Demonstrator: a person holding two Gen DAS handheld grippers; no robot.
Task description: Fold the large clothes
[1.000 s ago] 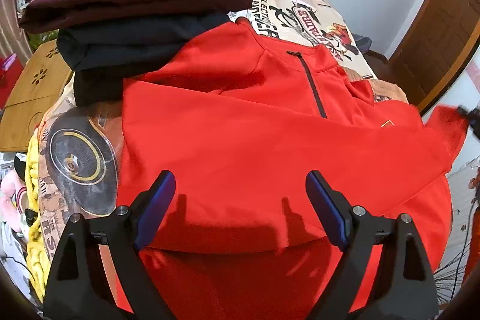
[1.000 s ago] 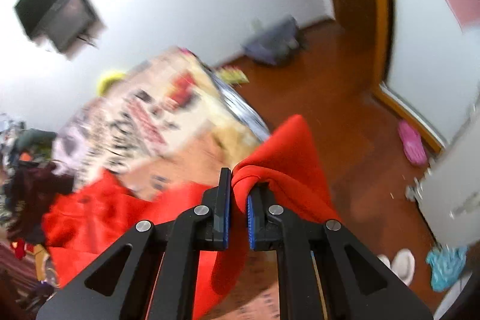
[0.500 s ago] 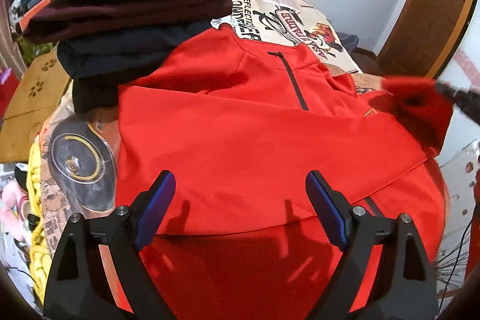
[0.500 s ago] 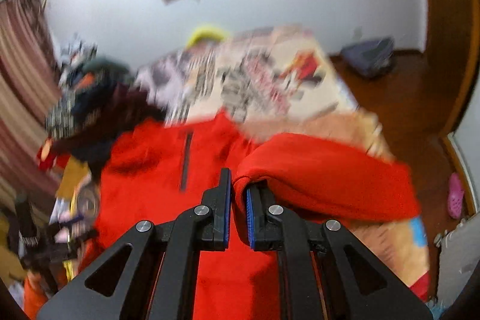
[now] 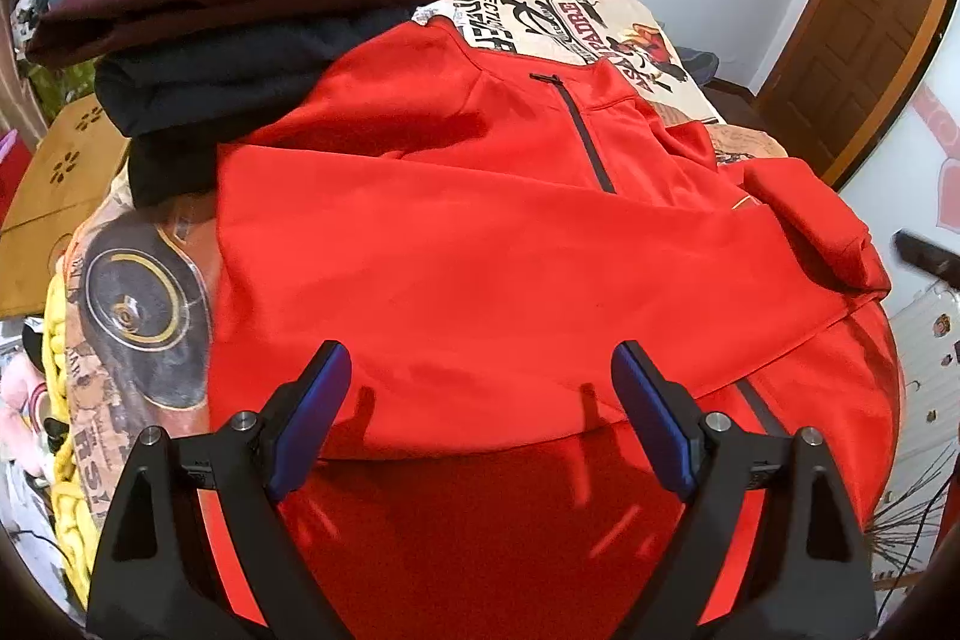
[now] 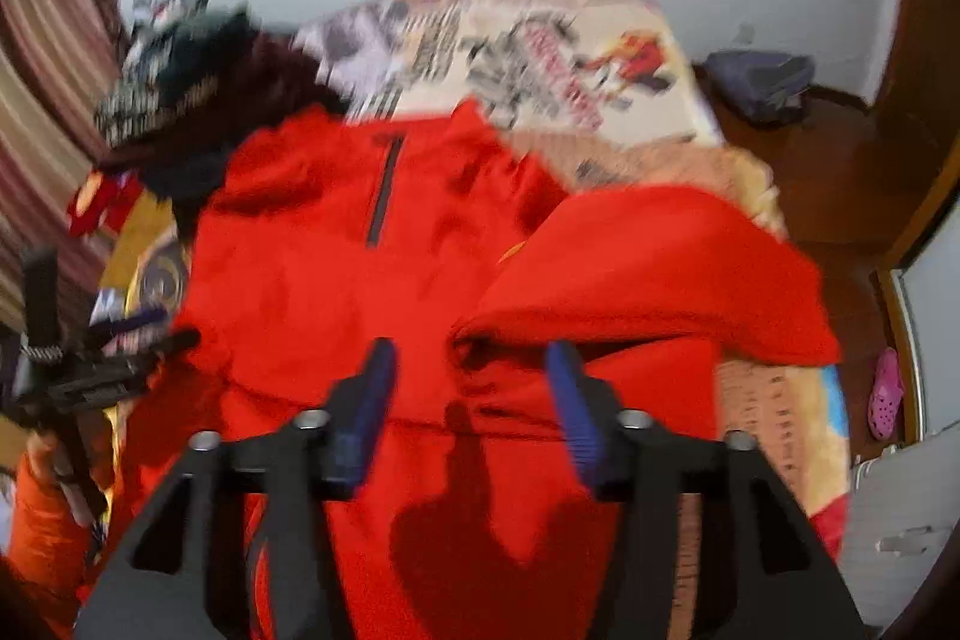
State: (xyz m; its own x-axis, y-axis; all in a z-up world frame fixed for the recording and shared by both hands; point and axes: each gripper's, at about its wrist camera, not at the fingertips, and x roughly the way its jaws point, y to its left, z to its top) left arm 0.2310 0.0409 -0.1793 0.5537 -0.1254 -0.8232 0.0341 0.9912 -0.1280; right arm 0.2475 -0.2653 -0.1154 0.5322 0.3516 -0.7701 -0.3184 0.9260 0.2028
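A red zip-neck jacket (image 5: 480, 232) lies spread on the bed, with one sleeve folded across its chest. My left gripper (image 5: 483, 388) hovers open over the jacket's lower part with nothing between its blue pads (image 5: 312, 412). The other sleeve (image 6: 648, 268) is doubled over the jacket's right side, and its cuff (image 5: 840, 244) rests there. My right gripper (image 6: 471, 388) is just behind that cuff. Its jaws are opening and the pads stand clear of the cloth. The left gripper (image 6: 78, 370) shows blurred at the left of the right wrist view.
A tall stack of folded clothes (image 5: 240, 10) stands at the jacket's far left shoulder. The bed's printed cover (image 5: 570, 16) stretches beyond the collar. A wooden board (image 5: 54, 196) and a yellow knitted blanket (image 5: 60, 400) lie left. A door (image 5: 852, 10) and bare floor (image 6: 840, 160) are right.
My right gripper swung the sleeve from out beside the bed in over the jacket, then let go of it. The left gripper stayed where it was, open.
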